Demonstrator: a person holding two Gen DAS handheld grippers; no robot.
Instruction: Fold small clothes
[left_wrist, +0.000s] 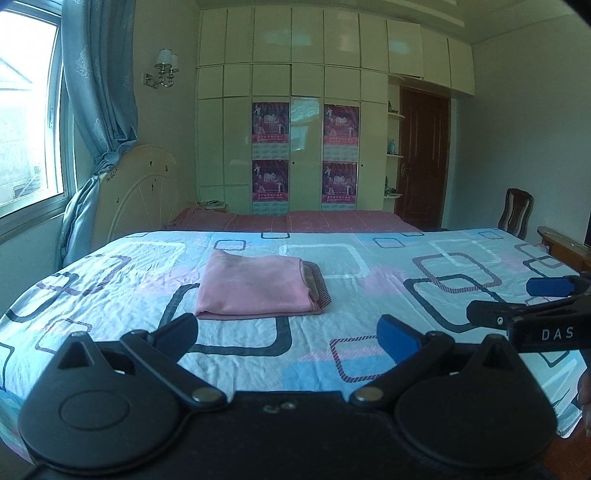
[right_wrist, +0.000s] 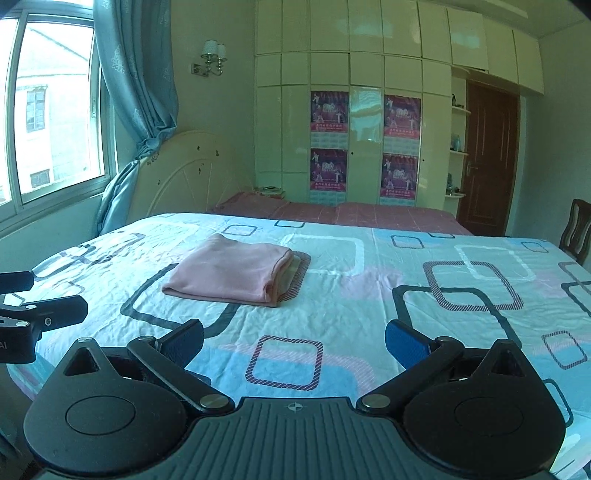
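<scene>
A pink garment (left_wrist: 255, 288) lies folded into a flat rectangle on the patterned bedsheet (left_wrist: 388, 266), and it also shows in the right wrist view (right_wrist: 232, 271). My left gripper (left_wrist: 288, 332) is open and empty, held above the sheet just short of the garment's near edge. My right gripper (right_wrist: 295, 339) is open and empty, above the sheet to the right of and nearer than the garment. The right gripper shows at the right edge of the left wrist view (left_wrist: 517, 301). The left gripper shows at the left edge of the right wrist view (right_wrist: 40, 295).
The sheet (right_wrist: 406, 280) covers a wide surface with a pink-covered bed (left_wrist: 314, 219) behind it. A white headboard (left_wrist: 144, 188), blue curtain (left_wrist: 99, 92) and window stand at left. A wardrobe with posters (left_wrist: 306, 158), a brown door (left_wrist: 423, 162) and a wooden chair (left_wrist: 515, 212) stand at the back right.
</scene>
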